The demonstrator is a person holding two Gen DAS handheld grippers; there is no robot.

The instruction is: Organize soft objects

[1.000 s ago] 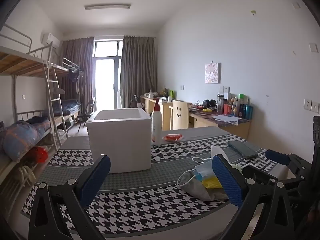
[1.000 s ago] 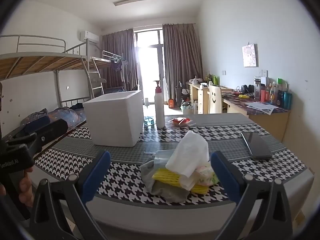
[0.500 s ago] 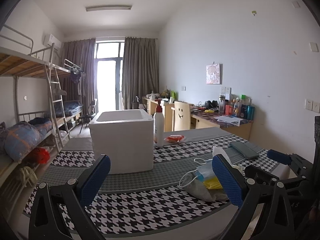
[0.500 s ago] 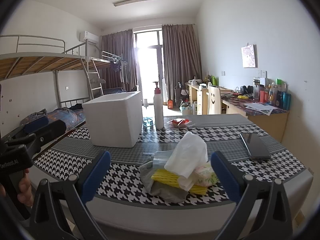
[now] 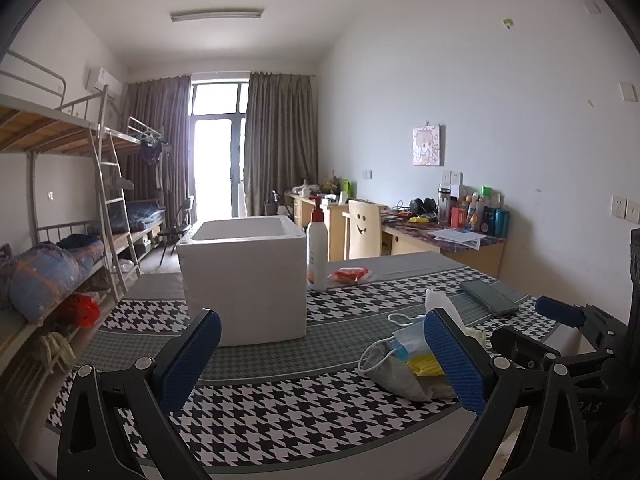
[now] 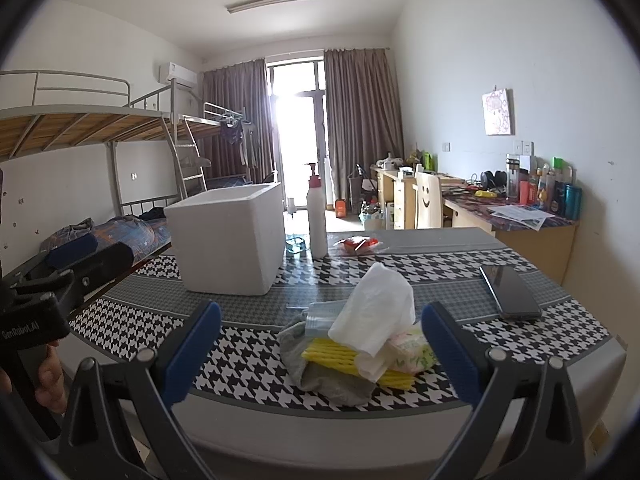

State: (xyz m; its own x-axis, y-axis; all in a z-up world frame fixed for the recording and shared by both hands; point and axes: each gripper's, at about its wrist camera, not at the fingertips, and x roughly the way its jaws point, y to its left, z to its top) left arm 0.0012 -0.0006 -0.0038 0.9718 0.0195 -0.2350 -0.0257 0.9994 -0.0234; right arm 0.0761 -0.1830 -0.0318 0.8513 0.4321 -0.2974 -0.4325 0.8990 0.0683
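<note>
Soft-object pile [image 6: 356, 348] lies on houndstooth tablecloth [image 6: 248, 356] near front table edge, well apart from white foam box [image 6: 228, 240], which stands open-topped further back. Pile contents: white tissue [image 6: 376, 312], grey cloth [image 6: 328, 380], yellow sponge cloth [image 6: 332, 352], face mask [image 5: 404, 336]. Left gripper [image 5: 320, 364]: jaws wide, nothing held. Right gripper [image 6: 320, 360]: jaws wide, empty, facing pile. Pump bottle [image 6: 316, 216] beside box; phone [image 6: 510, 292] right.

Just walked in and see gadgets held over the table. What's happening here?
A person holds a gripper in each hand, both open and empty, near the table's front edge. The right gripper faces a pile of soft things: white tissue, yellow cloth, grey cloth. The left gripper points toward the white foam box. Nothing is picked up yet.
</note>
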